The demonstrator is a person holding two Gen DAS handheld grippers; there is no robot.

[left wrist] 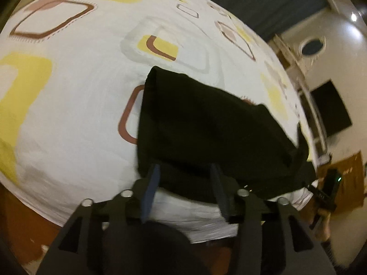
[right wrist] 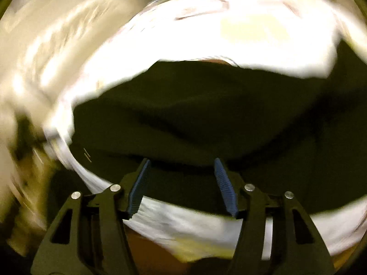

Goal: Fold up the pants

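Note:
Black pants [left wrist: 206, 123] lie folded in a thick rectangle on a white bed sheet [left wrist: 80, 105] printed with yellow and brown squares. My left gripper [left wrist: 184, 167] is at the near edge of the pants, its blue pads [left wrist: 152, 178] spread wide with the cloth's edge lying loosely between them. In the blurred right wrist view the pants [right wrist: 195, 105] fill the middle, on the sheet [right wrist: 252, 34]. My right gripper [right wrist: 182, 160] also stands open at the near hem, its pads [right wrist: 140, 183] far apart and not pressing the cloth.
The bed's near edge [left wrist: 206, 224] runs just under both grippers, with brown floor [left wrist: 20, 217] below. At the right are a white wall with a dark screen [left wrist: 330, 112], shelving, and a black device with a green light [left wrist: 331, 183] beside the bed.

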